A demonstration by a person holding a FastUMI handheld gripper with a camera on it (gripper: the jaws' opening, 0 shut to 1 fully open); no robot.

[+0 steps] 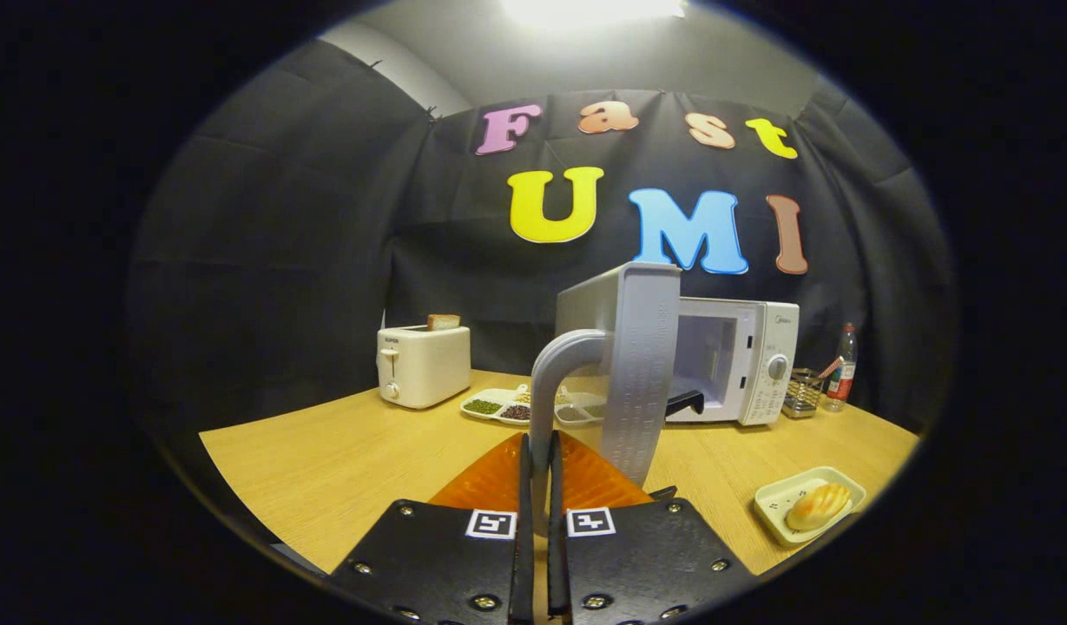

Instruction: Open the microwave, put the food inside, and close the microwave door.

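Gripping the door handle (557, 382), the gripper (540, 486) has its two fingers drawn nearly together, with the lower end of the curved handle pinched between them. The door (639, 365) stands swung wide open, edge-on toward the camera, and past it the microwave (741, 356) shows its lit cavity with a dial on the panel beside it. A bun (818, 506) lies in a small tray (772, 508) on the table (342, 460), off to the right of the fingers and well apart from the microwave. Left of the door stands a toaster (423, 365) with a slice of bread (443, 321) sticking out of its slot. Between toaster and microwave sits a divided plate (498, 404) of beans. Right of the microwave are a wire basket (802, 392) and a bottle (842, 366).
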